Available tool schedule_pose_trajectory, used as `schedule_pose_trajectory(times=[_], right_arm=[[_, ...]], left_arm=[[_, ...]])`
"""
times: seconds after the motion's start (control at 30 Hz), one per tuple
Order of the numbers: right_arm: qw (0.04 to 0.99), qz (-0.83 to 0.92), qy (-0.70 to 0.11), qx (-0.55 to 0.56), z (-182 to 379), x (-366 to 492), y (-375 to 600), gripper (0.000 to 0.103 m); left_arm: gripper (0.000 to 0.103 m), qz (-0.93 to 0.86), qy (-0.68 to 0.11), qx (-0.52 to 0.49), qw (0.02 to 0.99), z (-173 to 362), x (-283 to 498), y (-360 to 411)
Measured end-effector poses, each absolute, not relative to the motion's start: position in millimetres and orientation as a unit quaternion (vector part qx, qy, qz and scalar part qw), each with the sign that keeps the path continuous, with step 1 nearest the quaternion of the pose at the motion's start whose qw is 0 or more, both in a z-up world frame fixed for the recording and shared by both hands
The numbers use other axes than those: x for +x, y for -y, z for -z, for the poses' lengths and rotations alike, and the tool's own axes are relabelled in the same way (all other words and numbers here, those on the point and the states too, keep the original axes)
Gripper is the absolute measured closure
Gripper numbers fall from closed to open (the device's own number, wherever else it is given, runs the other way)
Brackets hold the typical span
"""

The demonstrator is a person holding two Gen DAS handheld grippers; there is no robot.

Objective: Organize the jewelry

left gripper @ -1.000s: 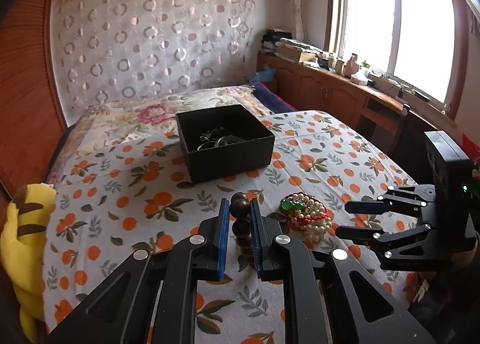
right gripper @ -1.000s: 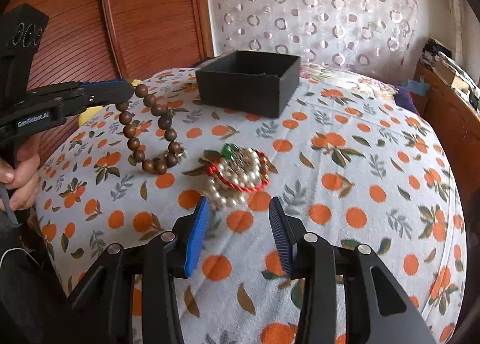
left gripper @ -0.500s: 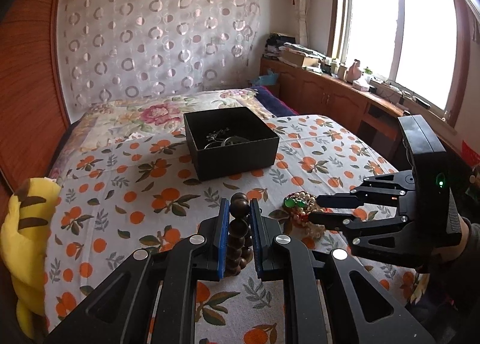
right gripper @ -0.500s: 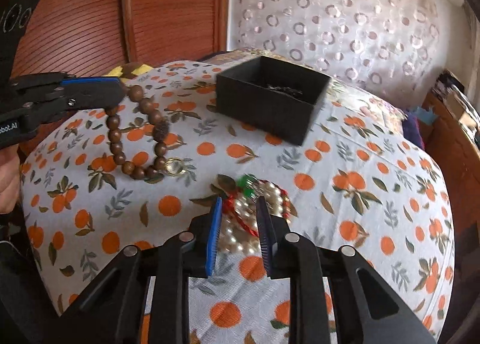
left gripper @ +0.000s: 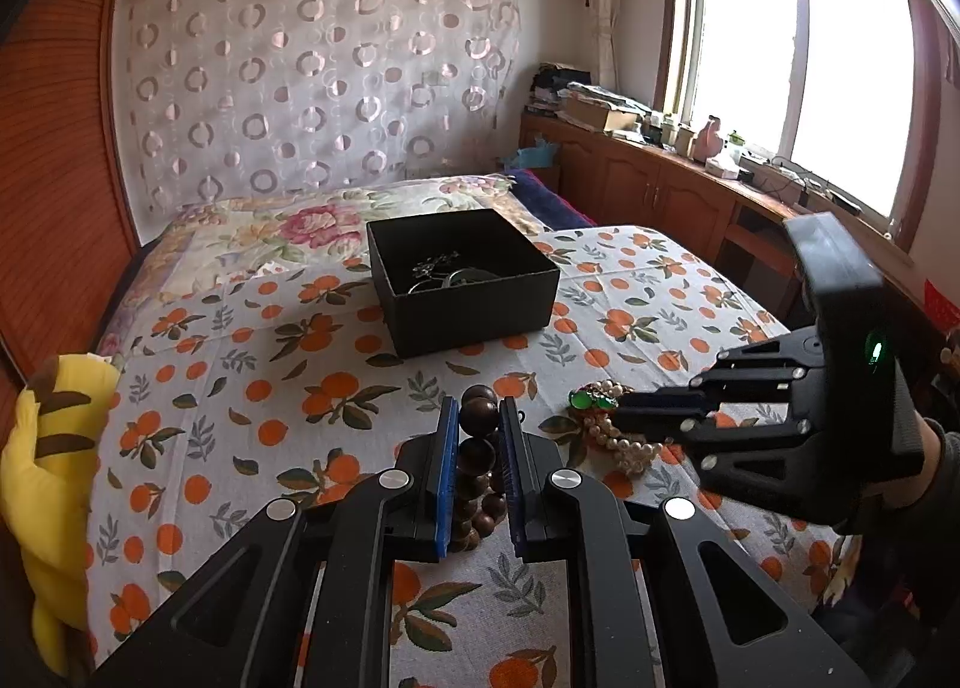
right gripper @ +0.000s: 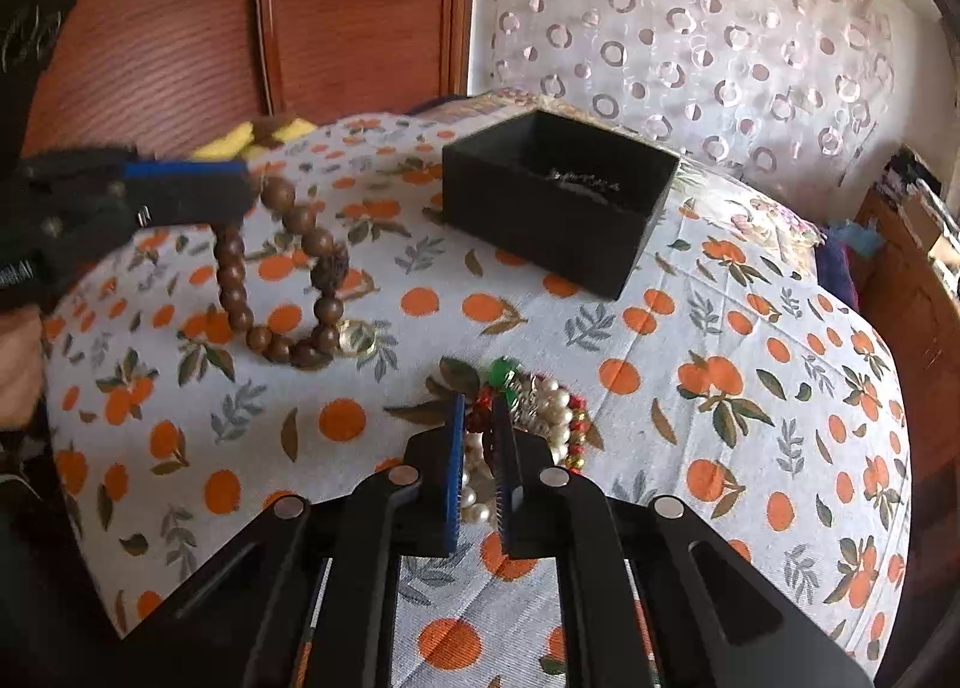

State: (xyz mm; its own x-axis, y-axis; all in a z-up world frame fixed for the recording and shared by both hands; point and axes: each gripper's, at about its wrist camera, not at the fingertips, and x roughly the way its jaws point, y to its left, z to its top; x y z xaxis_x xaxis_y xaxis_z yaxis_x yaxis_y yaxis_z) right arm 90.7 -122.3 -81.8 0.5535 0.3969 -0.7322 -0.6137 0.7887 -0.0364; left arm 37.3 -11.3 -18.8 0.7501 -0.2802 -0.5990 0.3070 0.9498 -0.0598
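Observation:
My left gripper (left gripper: 479, 418) is shut on a brown wooden bead bracelet (left gripper: 477, 451), which hangs from it above the orange-print bedspread; the bracelet also shows in the right wrist view (right gripper: 279, 274). An open black box (left gripper: 462, 283) with silver jewelry inside sits further back on the bed, also in the right wrist view (right gripper: 558, 196). My right gripper (right gripper: 477, 418) is closed down on a pile of pearl, red bead and green stone jewelry (right gripper: 540, 412) lying on the bed, seen in the left wrist view (left gripper: 606, 418) too.
A small clear ring (right gripper: 357, 337) lies on the bedspread below the hanging bracelet. A yellow plush toy (left gripper: 48, 484) sits at the bed's left edge. A wooden headboard (right gripper: 240, 28) is behind. A wooden cabinet with clutter (left gripper: 660, 178) runs under the window.
My left gripper has lifted the wooden bracelet off the bed. My right gripper has moved onto the pearl pile and its jaws have closed from wide open to nearly together.

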Motion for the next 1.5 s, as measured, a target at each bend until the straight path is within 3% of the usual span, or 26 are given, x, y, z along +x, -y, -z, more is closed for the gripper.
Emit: schedule_pose_trajectory(times=[0.9, 1.2, 1.27, 1.3, 1.33, 1.5], right_arm=[[0.906, -0.304, -0.288, -0.056, -6, 111, 162, 0.094], [0.893, -0.313, -0.318, -0.056, 14, 111, 157, 0.094], [0.892, -0.310, -0.325, -0.055, 19, 112, 157, 0.094], [0.892, -0.309, -0.326, -0.054, 20, 113, 157, 0.094], [0.892, -0.309, -0.326, -0.054, 21, 113, 157, 0.094], [0.895, -0.295, -0.330, -0.062, 26, 117, 161, 0.094]], left_arm=[[0.090, 0.151, -0.281, 0.029, 0.947, -21, 68, 17], [0.090, 0.146, -0.316, 0.040, 0.937, 3, 79, 20], [0.085, 0.141, -0.325, 0.044, 0.934, 11, 82, 22], [0.073, 0.142, -0.330, 0.045, 0.932, 14, 83, 23], [0.068, 0.145, -0.333, 0.044, 0.931, 17, 83, 24], [0.067, 0.155, -0.347, 0.046, 0.924, 31, 84, 33]])
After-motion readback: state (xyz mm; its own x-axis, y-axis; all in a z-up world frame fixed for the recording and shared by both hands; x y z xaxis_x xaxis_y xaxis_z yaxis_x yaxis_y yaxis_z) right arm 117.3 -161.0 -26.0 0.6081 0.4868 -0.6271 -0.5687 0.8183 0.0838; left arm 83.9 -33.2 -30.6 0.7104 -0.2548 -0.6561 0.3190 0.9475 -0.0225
